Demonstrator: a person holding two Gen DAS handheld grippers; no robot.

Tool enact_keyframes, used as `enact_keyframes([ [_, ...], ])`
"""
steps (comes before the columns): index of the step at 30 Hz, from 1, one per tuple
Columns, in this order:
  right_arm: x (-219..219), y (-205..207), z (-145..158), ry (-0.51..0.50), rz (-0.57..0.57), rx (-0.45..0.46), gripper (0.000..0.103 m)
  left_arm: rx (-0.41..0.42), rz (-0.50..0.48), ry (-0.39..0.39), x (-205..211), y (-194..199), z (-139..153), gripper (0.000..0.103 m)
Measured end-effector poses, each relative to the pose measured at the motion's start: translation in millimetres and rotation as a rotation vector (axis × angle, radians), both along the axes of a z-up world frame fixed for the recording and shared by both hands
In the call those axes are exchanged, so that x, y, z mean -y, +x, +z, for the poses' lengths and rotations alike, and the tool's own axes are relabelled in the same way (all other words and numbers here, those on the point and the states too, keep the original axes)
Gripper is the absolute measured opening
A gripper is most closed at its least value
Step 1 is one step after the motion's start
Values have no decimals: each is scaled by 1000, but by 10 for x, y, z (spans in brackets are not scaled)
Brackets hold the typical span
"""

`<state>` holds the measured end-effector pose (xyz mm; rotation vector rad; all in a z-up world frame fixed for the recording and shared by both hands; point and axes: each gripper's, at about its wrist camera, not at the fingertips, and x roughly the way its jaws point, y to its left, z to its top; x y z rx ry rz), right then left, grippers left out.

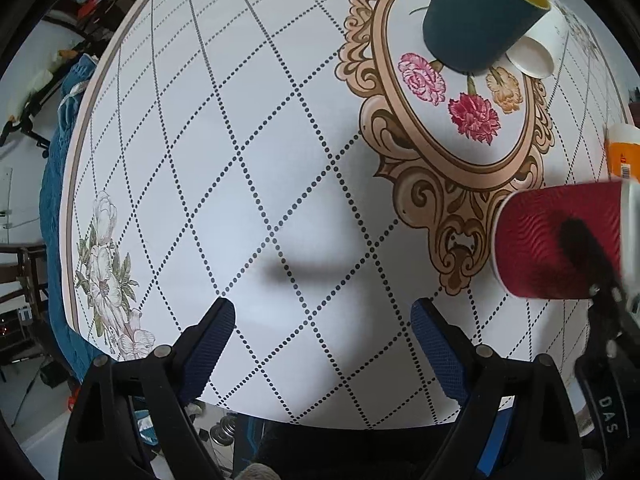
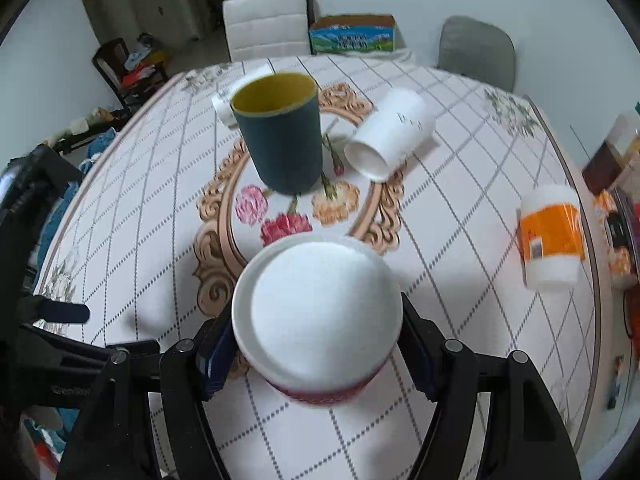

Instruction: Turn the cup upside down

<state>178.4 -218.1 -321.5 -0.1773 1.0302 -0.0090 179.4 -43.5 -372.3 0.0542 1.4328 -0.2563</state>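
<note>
The right gripper [image 2: 318, 344] was clamped on the red paper cup [image 2: 320, 320], one blue-padded finger pressing each side of it. In the right wrist view the cup showed its white bottom toward the camera, and only a thin band of its red ribbed wall appeared at the lower edge. In the left wrist view the same cup [image 1: 558, 240] lay sideways, on the near right side of the ornate flower medallion [image 1: 460, 96] printed on the tablecloth [image 1: 280, 160]; whether it touched the cloth I cannot tell. The left gripper [image 1: 324, 332] hung over the bare checked cloth to the near left of the medallion, with its jaws wide apart and nothing between them. A dark teal cup with a yellow inside [image 2: 280, 136] stood upright on the far part of the medallion. Just beside it, at the far right rim of the medallion, a white paper cup [image 2: 390, 134] lay on its side with its opening toward the camera. Another white cup [image 2: 228, 96] lay behind the teal cup, partly hidden. Well to the right of the medallion, a white container with an orange label [image 2: 550, 238] stood near the table edge. Beyond the table stood a white chair [image 2: 266, 22], a grey chair [image 2: 476, 48] and a cardboard box [image 2: 352, 34].
</note>
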Motion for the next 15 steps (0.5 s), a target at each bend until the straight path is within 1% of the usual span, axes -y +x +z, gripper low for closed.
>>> enact_keyframes([
  [3,18,-65,-19,2,-37,-18,74,28,-2,-1,-34,-67,85,90],
  [4,20,-81,-20,2,-46,-21,74,38,-2,-4,-23,-90,156,90],
  [6,20,-118,-7,-2,-66,-23,79,56,-3,-9,-75,-134,206,90],
  [7,23,-135,10,-5,-77,-24,85,72,-5,-6,-87,-164,265,90],
  [8,31,-166,47,-7,-94,-23,89,86,-7,-5,-105,-193,300,90],
  [11,48,-277,171,-2,-139,-35,92,138,-23,-6,-149,-326,452,91],
  [12,54,-342,237,-3,-159,-32,92,157,-30,-7,-159,-378,519,95],
  [13,59,-391,294,-4,-174,-25,93,81,37,82,-165,-420,578,97],
  [14,59,-472,383,-15,-194,-17,96,99,29,76,-161,-457,640,98],
  [15,57,-538,454,-22,-208,-10,96,116,22,72,-168,-506,706,98],
])
